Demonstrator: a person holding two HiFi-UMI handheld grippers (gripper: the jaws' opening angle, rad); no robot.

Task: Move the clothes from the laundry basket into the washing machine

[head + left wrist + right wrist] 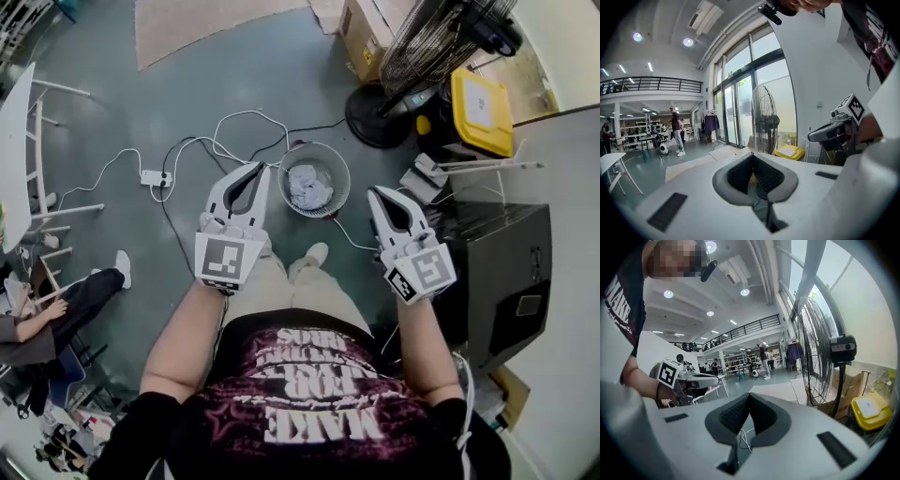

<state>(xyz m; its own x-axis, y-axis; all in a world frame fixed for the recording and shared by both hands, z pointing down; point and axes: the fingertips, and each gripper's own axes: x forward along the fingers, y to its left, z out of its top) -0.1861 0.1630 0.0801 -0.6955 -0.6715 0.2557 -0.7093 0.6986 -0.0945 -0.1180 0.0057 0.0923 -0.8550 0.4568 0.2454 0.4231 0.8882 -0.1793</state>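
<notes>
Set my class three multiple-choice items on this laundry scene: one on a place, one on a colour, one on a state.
1. Where does the laundry basket stand?
A. on the white table
B. on the floor
C. on the yellow bin

2. What colour is the cloth in it?
A. red
B. black
C. white

3. How is the right gripper?
A. shut and empty
B. shut on cloth
C. wide open

Answers:
1 B: its base rests on the grey floor.
2 C: pale crumpled fabric shows inside.
3 A: its jaws meet with nothing between them.
</notes>
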